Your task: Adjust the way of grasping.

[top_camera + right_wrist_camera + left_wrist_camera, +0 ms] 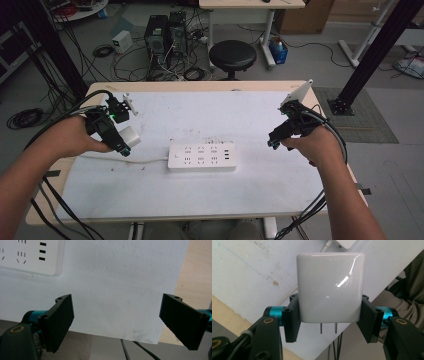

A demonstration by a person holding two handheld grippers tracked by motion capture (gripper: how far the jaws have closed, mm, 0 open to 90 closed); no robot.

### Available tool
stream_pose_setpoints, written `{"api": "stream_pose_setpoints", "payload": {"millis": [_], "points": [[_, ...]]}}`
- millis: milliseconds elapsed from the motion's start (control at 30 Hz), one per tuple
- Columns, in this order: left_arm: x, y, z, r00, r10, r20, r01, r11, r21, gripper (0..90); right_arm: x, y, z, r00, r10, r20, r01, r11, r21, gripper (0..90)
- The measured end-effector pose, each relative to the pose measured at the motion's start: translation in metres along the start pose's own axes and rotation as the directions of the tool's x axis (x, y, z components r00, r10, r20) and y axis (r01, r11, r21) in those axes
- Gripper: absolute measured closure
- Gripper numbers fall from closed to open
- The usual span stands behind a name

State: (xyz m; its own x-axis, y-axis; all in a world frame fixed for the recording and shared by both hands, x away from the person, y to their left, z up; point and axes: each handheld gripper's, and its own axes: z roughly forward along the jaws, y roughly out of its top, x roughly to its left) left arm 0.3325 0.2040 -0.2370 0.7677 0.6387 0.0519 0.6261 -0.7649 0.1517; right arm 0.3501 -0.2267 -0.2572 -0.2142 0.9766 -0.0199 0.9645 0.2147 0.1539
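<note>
— Holding what, on the left?

— Left gripper (121,141) clamped on a white plug-in charger block (330,287), pads pressed flat against its two sides. Lifted clear of the table, just left of the white power strip (201,157). Two metal prongs (328,328) poking out of the block's near edge, toward the camera riding on the gripper.

— Why gripped by the sides?

— Probably to leave the prong face free, so as to be turned down and pushed into a socket. Broad flat sides, too: a steadier hold on glossy plastic.

— And the right?

— Right gripper (274,139) spread wide, nothing between the jaws, hanging over the white sheet (120,290) off the strip's right end. Likely waiting to pin the strip down during the push, judging by the position.

— Strip placed how?

— Flat, lengthwise across the middle of the sheet, sockets up, cord (145,161) trailing out from its left end. Reachable from both sides, hence presumably the central spot.

— Any brand, label, lettering?

— None readable. Charger face plain and shiny, reflections only. On the strip, just socket slots and small rectangular ports near the right end; too small for any print.
</note>
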Motion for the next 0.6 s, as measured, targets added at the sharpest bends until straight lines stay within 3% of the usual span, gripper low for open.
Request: {"api": "stream_pose_setpoints", "payload": {"millis": [133, 233, 267, 300, 333, 433, 600], "points": [[-0.004, 0.004, -0.001, 0.9984, 0.055, 0.012, -0.054, 0.9979, -0.036, 42.6, 0.000, -0.002, -0.001, 0.9999, -0.002, -0.017, 0.002, 1.0000, -0.009, 11.9], [-0.005, 0.007, 0.000, 0.9938, 0.105, 0.037, -0.101, 0.9916, -0.080, 42.6, 0.002, -0.003, -0.002, 0.9996, -0.005, -0.029, 0.005, 1.0000, -0.001, 11.9], [-0.005, 0.007, 0.000, 0.9938, 0.105, 0.037, -0.101, 0.9916, -0.080, 42.5, 0.002, -0.003, -0.002, 0.9996, -0.005, -0.029, 0.005, 1.0000, -0.001, 11.9], [-0.007, 0.010, 0.004, 0.9878, 0.139, 0.070, -0.131, 0.9858, -0.105, 42.5, 0.003, -0.003, -0.002, 0.9995, -0.007, -0.032, 0.007, 1.0000, -0.004, 11.9], [-0.008, 0.012, 0.006, 0.9837, 0.161, 0.079, -0.152, 0.9820, -0.112, 42.6, 0.006, -0.001, -0.003, 0.9989, -0.010, -0.045, 0.010, 0.9999, -0.007, 11.9], [-0.012, 0.017, 0.011, 0.9636, 0.246, 0.104, -0.232, 0.9640, -0.129, 42.6, 0.011, 0.001, -0.003, 0.9973, -0.010, -0.073, 0.010, 0.9999, -0.004, 11.9], [-0.019, 0.023, 0.019, 0.9202, 0.366, 0.138, -0.334, 0.9186, -0.212, 42.6, 0.017, 0.003, -0.004, 0.9954, -0.013, -0.095, 0.012, 0.9999, -0.003, 11.9]]}}
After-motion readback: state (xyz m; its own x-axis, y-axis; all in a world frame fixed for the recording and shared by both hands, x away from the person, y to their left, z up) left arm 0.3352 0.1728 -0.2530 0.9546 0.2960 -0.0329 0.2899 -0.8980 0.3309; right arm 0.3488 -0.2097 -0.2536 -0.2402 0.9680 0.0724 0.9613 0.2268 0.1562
